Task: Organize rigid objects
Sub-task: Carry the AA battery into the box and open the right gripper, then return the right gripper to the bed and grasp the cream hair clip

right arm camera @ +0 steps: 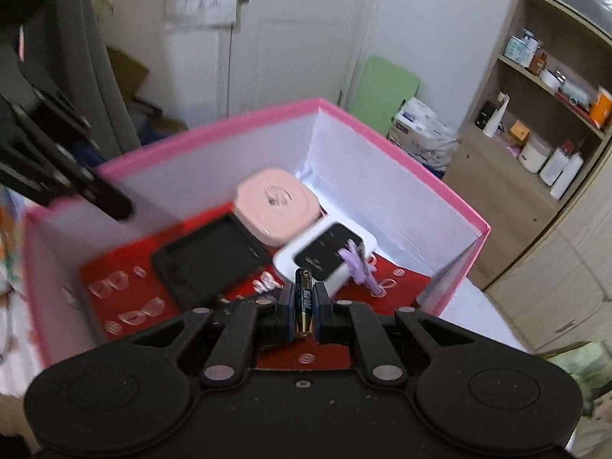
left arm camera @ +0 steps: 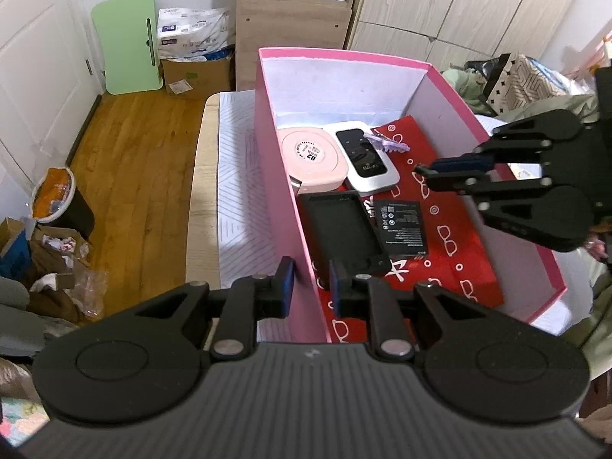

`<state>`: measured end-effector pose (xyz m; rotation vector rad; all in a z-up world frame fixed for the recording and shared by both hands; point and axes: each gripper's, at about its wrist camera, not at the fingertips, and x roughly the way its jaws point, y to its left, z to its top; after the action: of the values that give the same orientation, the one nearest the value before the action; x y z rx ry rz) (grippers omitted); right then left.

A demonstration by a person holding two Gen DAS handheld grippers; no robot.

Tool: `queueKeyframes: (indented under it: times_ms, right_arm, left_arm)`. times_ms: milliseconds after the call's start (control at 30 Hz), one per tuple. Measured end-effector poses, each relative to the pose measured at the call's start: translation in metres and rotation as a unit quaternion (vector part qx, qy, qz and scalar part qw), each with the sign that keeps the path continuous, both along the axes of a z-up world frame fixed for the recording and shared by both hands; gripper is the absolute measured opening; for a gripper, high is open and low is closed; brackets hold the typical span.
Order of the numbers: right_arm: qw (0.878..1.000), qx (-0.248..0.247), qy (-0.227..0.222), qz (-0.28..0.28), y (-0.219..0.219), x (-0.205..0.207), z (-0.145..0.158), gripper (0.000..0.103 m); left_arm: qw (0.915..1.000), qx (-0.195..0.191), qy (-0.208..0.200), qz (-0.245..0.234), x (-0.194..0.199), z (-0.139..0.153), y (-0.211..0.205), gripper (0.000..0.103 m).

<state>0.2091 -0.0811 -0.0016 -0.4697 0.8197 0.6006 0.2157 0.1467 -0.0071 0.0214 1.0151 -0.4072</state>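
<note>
From the left wrist view we look down on a pink box [left arm camera: 285, 176] with white inner walls and a red liner printed with white spectacles. Our left gripper [left arm camera: 311, 287] straddles the box's near wall, one blue pad outside and one inside; whether the pads press the wall we cannot tell, though the gap is narrow. Inside the box lie a round-cornered pink case [left arm camera: 311, 158] with a circular label reading "02", a white router [left arm camera: 367, 160] with a glossy black face, a purple clip [left arm camera: 386, 142] resting on the router's far end, an open black tray [left arm camera: 342, 231] of matte plastic, and a flat black battery pack [left arm camera: 401, 227] covered in fine print too small to read. The right gripper [left arm camera: 420, 171] reaches in from the right above the liner, its fingers nearly together. Beyond the box we see a wooden floor, a green board [left arm camera: 128, 42] leaning on the wall, a cardboard carton [left arm camera: 197, 74] and a wooden shelf [left arm camera: 290, 11] with jars.

From the right wrist view, blurred, our right gripper [right arm camera: 304, 308] clamps a small cylindrical battery [right arm camera: 305, 302], black with a gold band, pointing forward over the box's [right arm camera: 401, 160] red liner. Its lettering is unreadable. Ahead lie the tray [right arm camera: 208, 258], the case [right arm camera: 275, 201], the router [right arm camera: 325, 252] and the clip [right arm camera: 359, 264]. The left gripper [right arm camera: 114, 206] enters from the upper left at the box wall.
</note>
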Motion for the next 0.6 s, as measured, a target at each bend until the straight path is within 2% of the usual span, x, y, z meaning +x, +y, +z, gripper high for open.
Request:
queueKeyframes:
  times_ms: [133, 200, 433, 600]
  right_arm:
    - [1.0, -0.008, 0.006, -0.01, 0.0, 0.012, -0.004, 0.012]
    - [1.0, 0.003, 0.005, -0.022, -0.006, 0.013, -0.001, 0.012]
    - [0.99, 0.115, 0.024, -0.075, -0.05, 0.002, 0.015, 0.014]
    - [0.974, 0.199, 0.029, -0.108, -0.094, -0.023, 0.03, 0.015]
  left_arm:
    - [1.0, 0.0, -0.001, -0.003, -0.001, 0.0, -0.001, 0.017]
    - [1.0, 0.002, -0.001, -0.005, -0.001, 0.0, -0.001, 0.017]
    - [1.0, 0.006, -0.003, -0.002, -0.002, -0.001, -0.003, 0.017]
    - [1.0, 0.004, 0.002, 0.002, -0.001, -0.001, -0.002, 0.017]
